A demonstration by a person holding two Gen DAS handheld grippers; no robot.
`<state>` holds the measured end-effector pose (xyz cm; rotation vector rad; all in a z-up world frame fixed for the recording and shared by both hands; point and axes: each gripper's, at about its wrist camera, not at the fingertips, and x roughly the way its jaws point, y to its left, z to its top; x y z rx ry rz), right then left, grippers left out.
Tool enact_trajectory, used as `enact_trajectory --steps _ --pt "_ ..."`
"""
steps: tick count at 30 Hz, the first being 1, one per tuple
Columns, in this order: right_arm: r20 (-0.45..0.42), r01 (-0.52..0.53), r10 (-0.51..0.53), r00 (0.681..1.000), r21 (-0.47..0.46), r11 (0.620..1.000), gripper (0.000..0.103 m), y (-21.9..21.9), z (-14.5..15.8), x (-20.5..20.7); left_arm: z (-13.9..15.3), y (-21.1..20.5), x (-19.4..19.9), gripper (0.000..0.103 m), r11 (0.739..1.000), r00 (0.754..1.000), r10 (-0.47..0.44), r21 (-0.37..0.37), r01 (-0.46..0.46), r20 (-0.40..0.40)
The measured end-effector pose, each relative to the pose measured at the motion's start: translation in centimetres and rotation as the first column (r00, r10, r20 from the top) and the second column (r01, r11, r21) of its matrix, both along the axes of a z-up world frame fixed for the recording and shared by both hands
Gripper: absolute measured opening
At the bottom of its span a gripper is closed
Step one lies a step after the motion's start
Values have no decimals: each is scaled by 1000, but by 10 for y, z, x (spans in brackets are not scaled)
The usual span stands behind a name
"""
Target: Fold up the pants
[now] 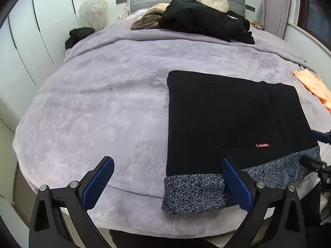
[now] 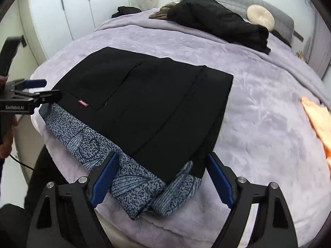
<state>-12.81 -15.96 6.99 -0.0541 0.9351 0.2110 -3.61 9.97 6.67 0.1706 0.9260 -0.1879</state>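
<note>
Black pants lie folded flat on the lilac bed blanket, with a small red label. A blue-and-black patterned garment sticks out from under their near edge. My left gripper is open and empty above the near left corner of the pile. In the right wrist view the pants and the patterned cloth lie in front of my open, empty right gripper, which hovers over the near right corner. The left gripper shows at the left there.
A black coat, a brown fur item and a round cream cushion lie at the head of the bed. An orange cloth lies at the right edge. White wardrobe doors stand on the left.
</note>
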Motion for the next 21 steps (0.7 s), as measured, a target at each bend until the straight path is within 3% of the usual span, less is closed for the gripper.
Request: enact_trajectory --steps 2,4,7,13,21 --pt "75 -21 22 997 -10 1000 87 7 16 -11 2 0 -4 103 999 1000 14 35 -15 15" --pt "150 -48 47 988 4 999 88 16 32 -20 -3 0 -4 103 1000 1000 17 23 -17 -9" --pt "197 -105 93 976 52 993 88 27 42 -25 -11 -3 -2 103 999 999 32 31 -32 -27" --pt "57 -135 128 990 160 978 88 23 8 -8 -15 -1 -4 103 999 998 40 15 -40 -43" --pt "56 -94 85 995 205 974 89 5 11 -11 -13 -5 -7 103 998 999 38 57 -36 -31"
